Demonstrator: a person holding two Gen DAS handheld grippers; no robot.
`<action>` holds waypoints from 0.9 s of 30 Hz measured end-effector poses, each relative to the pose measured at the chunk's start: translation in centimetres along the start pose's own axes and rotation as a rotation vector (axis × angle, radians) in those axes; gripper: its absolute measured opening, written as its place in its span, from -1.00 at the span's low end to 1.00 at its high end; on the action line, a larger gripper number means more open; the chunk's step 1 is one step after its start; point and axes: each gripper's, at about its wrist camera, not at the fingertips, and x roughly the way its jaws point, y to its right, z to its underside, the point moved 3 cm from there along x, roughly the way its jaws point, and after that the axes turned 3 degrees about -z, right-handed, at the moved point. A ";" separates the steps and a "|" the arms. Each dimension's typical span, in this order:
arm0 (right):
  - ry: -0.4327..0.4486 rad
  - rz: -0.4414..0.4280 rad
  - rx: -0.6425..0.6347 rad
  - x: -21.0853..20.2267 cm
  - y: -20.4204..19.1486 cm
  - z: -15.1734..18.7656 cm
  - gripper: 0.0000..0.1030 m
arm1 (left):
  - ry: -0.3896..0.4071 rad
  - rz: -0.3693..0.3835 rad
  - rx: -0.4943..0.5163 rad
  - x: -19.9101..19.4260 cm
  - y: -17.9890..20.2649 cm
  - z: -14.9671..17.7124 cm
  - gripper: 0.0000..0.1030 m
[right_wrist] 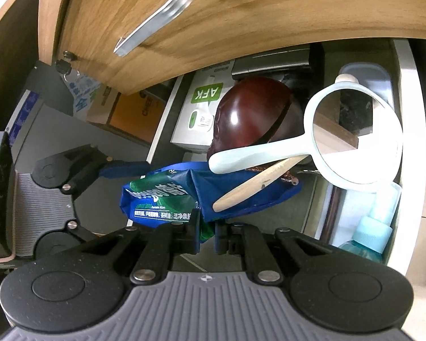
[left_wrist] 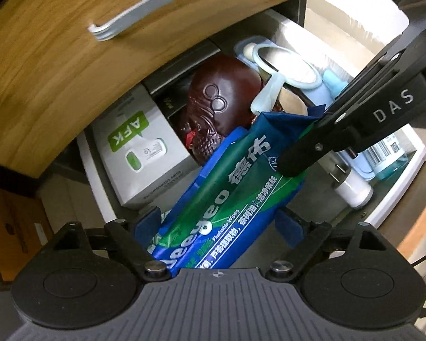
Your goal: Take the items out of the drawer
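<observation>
The right gripper (right_wrist: 206, 234) pinches the edge of the wipes pack (right_wrist: 159, 199); the left gripper (left_wrist: 217, 224) stands spread around its other end. The pack lies at 6 o'clock in the drawer (right_wrist: 409, 91). Lift slowly: a mirror (right_wrist: 355, 136) and stick (right_wrist: 252, 187) rest on it at 2 o'clock.

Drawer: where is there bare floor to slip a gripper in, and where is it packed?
Bare drawer floor shows in two patches: under the wipes pack, toward the white bottle, and a strip between the dark carved piece and the lidded container. The back-left is crowded: the AFK box, carved piece and hand mirror overlap there.
</observation>
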 end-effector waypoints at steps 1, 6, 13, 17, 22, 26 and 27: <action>0.000 0.002 0.000 -0.1 0.1 0.1 -0.80 | -0.002 0.004 0.009 0.2 0.0 -0.1 0.77; -0.003 0.004 0.019 0.0 0.3 0.2 -0.80 | -0.020 0.015 0.060 1.3 0.7 -0.4 0.77; -0.002 0.008 0.021 0.1 0.1 0.3 -0.80 | -0.056 0.010 0.058 3.4 0.9 -0.7 0.73; -0.009 0.009 0.024 0.1 0.2 0.4 -0.79 | -0.067 -0.017 0.072 4.0 1.6 -0.4 0.50; -0.016 -0.007 0.018 -0.2 0.3 0.4 -0.66 | -0.002 -0.042 0.008 2.8 0.9 0.1 0.19; -0.022 -0.018 0.030 -0.5 0.5 0.5 -0.54 | 0.033 -0.081 0.004 1.9 1.2 0.1 0.02; -0.026 -0.023 0.031 -0.6 0.4 0.5 -0.54 | 0.038 -0.093 0.015 1.8 1.5 0.1 -0.01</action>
